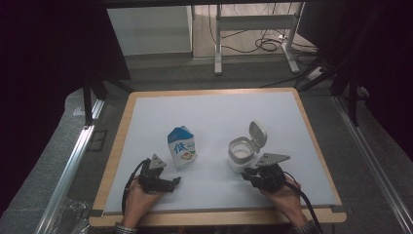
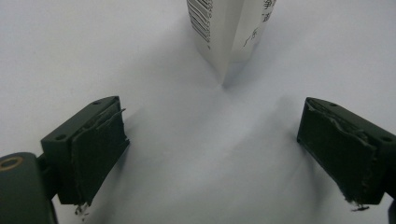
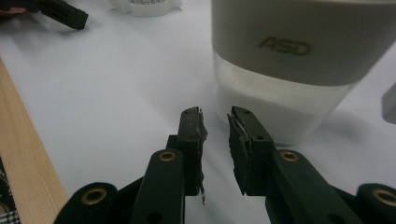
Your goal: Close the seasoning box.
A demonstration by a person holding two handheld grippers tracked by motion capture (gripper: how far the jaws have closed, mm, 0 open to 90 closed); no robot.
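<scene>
Milk carton (image 1: 182,147) and lidded container (image 1: 242,154) stand on the white mat (image 1: 214,112), each just ahead of a gripper.
The carton's barcoded edge is seen from the left gripper (image 2: 212,149), spread wide and empty; "ASD" lettering is read from the right gripper (image 3: 215,128), nearly closed on nothing; the container's raised lid (image 1: 258,134) is seen from above.

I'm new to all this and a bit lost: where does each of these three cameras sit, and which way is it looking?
High view: above the person's side, looking forward and down on the table; both hands show, holding the left gripper and right gripper.
Left gripper view: rides that gripper, jaws wide apart, facing the milk carton.
Right gripper view: jaws nearly closed, facing the white container.
Shared: carton and container appear from above too.
</scene>
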